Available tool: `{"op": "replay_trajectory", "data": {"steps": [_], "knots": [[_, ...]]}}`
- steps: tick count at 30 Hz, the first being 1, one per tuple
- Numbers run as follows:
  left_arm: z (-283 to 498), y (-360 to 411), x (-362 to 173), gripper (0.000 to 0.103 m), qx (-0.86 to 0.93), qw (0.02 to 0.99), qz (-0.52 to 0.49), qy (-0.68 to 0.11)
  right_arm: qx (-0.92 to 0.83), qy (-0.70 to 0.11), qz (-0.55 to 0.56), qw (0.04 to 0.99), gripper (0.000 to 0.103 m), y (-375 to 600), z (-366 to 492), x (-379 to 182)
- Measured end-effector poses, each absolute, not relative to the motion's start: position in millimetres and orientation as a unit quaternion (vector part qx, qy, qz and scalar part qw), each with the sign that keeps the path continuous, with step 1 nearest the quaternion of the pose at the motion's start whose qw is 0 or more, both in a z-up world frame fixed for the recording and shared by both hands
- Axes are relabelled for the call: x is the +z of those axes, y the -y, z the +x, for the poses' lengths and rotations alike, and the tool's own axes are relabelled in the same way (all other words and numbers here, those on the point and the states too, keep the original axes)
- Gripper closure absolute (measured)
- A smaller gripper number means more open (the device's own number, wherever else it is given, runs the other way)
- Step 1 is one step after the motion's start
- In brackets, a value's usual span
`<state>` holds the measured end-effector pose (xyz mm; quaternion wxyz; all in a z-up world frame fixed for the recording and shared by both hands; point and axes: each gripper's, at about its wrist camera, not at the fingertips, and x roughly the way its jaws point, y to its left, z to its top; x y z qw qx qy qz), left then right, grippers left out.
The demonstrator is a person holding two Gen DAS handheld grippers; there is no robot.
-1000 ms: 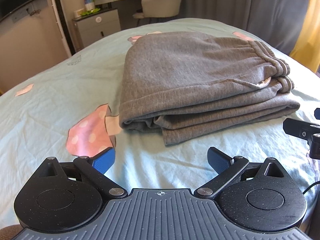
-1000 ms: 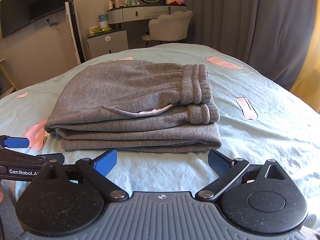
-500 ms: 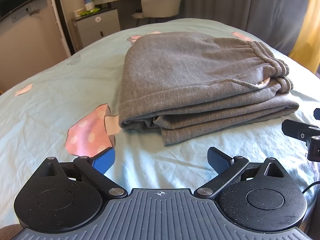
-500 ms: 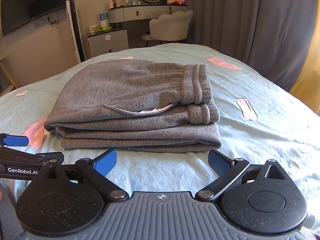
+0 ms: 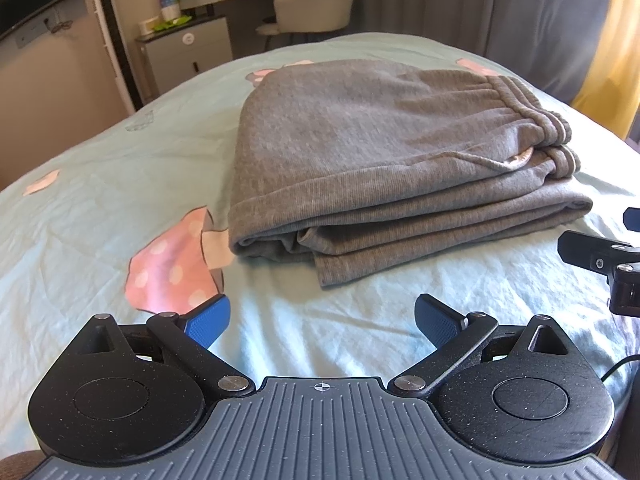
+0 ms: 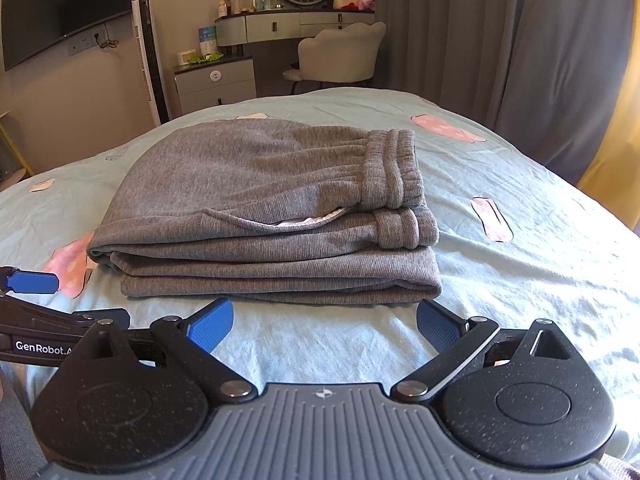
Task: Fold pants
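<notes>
Where the grey pants (image 6: 272,216) lie folded into a thick stack of layers on the pale blue bedsheet (image 6: 520,280), the elastic waistband (image 6: 396,168) sits on top at the right end, a pale lining — perhaps a pocket — peeking out just below it. Near the stack's front edge, apart from it, the right gripper (image 6: 324,326) hangs with jaws spread wide and nothing between them. The left gripper (image 5: 322,320) — equally wide, equally unladen — sits beside a pink mushroom print (image 5: 172,264). Beyond the bed stand a vanity desk (image 6: 296,24) and chair (image 6: 340,56).
</notes>
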<state>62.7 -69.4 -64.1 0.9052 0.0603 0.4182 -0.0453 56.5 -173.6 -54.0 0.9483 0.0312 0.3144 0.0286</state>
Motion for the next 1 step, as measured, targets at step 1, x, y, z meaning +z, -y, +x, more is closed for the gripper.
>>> {"op": "replay_trajectory", "data": {"steps": [1], "knots": [[62.9, 69.0, -64.2, 0.002, -0.045, 0.905, 0.059, -0.419, 0.028, -0.314, 0.031, 0.948, 0.005, 173.6, 56.5, -54.0]]}}
